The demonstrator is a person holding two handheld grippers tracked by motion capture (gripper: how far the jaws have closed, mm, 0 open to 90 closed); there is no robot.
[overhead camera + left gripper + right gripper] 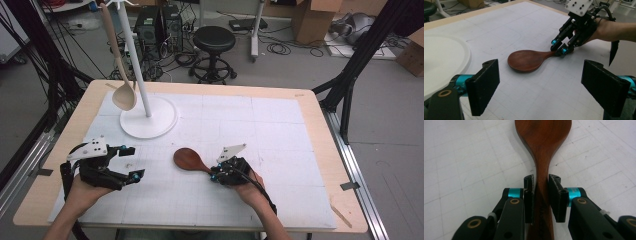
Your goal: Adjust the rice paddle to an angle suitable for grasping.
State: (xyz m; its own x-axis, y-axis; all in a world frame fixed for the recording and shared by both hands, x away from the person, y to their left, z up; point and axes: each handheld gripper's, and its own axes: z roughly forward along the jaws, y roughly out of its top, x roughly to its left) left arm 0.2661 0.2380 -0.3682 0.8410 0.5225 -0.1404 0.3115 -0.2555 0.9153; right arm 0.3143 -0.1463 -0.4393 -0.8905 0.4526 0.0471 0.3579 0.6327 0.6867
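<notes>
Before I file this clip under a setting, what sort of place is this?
Most likely a lab or workshop, not a kitchen: computer towers and loose cables sit on the bare floor, cardboard boxes are stacked behind, and the table carries a gridded white mat.

I count two wooden spoons: one dark brown spoon point(189, 160) lying on the bench point(310, 107), and one pale spoon point(120, 75) hanging from the rack. There is one white rack point(148, 112), a single pole on a single round base. I hold two tools, my left tool point(131, 162) and my right tool point(214, 174), each with two black jaws. One white gridded mat point(270, 135) covers the one bench. Behind it on the floor stand one black round stool point(214, 42) and two dark computer towers point(159, 27).
</notes>
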